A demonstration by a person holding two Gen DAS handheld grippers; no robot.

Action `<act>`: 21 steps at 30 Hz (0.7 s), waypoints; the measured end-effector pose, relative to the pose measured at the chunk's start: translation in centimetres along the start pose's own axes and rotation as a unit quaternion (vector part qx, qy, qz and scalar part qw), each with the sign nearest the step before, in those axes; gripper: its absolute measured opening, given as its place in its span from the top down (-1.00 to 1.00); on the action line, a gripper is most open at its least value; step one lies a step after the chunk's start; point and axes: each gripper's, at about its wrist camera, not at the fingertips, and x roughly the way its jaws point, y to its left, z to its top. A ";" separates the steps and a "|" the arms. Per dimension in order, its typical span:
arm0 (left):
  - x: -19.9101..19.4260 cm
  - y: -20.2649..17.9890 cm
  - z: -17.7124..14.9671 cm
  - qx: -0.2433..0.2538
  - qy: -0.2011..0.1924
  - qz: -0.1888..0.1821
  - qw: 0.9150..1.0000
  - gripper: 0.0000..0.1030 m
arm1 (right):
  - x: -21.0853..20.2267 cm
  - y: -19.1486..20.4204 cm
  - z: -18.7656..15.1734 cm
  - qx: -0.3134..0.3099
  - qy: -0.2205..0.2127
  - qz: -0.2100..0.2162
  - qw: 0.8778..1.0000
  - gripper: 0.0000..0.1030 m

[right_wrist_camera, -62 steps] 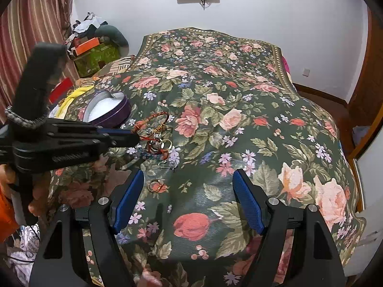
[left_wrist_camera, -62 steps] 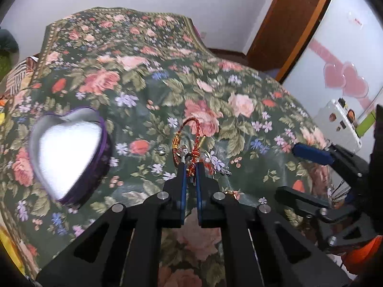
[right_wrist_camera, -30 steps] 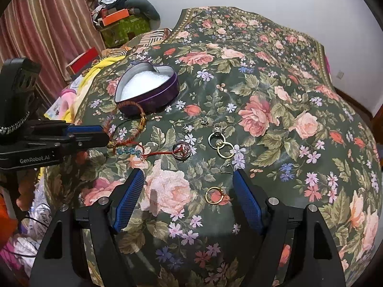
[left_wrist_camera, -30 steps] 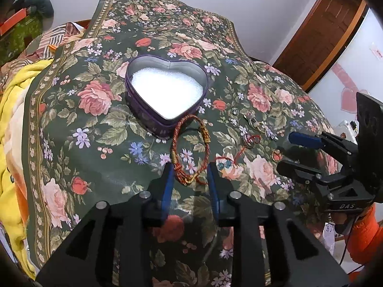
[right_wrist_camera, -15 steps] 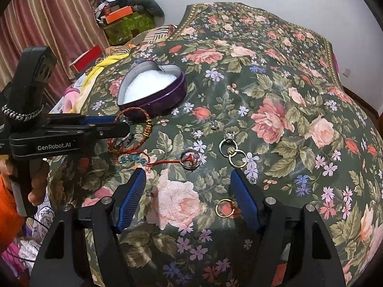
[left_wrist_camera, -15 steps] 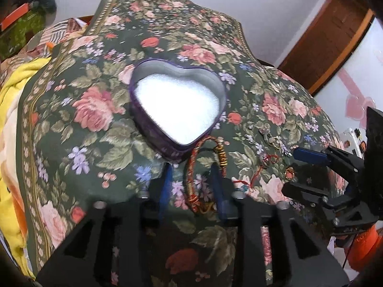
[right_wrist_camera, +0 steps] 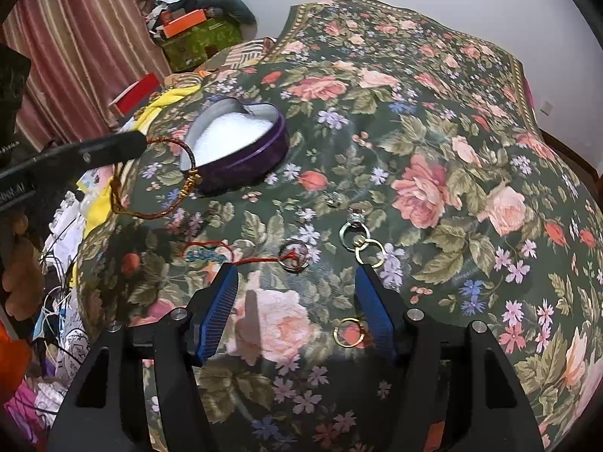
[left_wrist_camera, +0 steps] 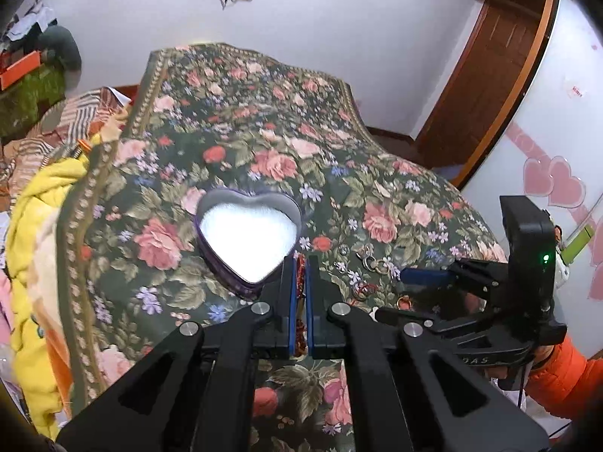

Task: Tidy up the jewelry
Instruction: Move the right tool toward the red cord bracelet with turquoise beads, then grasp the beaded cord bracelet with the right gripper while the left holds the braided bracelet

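A floral bedspread (left_wrist_camera: 264, 143), dark green with pink roses, covers the bed. Left of the bedspread lies a yellow blanket (left_wrist_camera: 34, 226), bunched at its edge. Beyond the blanket, a green box (right_wrist_camera: 196, 43) stands with an orange box (right_wrist_camera: 184, 22) on top. Striped curtains (right_wrist_camera: 71, 37) hang left of the bedspread. Behind its far end is a white wall (left_wrist_camera: 320, 30), and right of it a wooden door (left_wrist_camera: 486, 86). Pink heart stickers (left_wrist_camera: 554, 184) mark the surface right of the door.

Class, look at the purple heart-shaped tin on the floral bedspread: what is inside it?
The heart-shaped tin holds only a white foam-like lining; no jewelry lies on it. Whatever sits beneath that lining is covered and cannot be seen.
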 end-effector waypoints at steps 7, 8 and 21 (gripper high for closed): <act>-1.5 1.3 -1.1 -0.010 -0.002 0.021 1.000 0.95 | 0.5 2.6 0.7 -0.020 0.016 0.037 0.999 -0.18; -1.5 1.6 -1.5 -0.012 0.000 0.022 1.000 0.95 | 0.9 3.0 0.8 -0.025 0.022 0.040 0.999 -0.18; 0.1 6.1 -4.3 -0.057 0.051 0.044 0.996 0.64 | 5.3 6.4 1.9 -0.093 0.081 -0.006 0.992 -0.10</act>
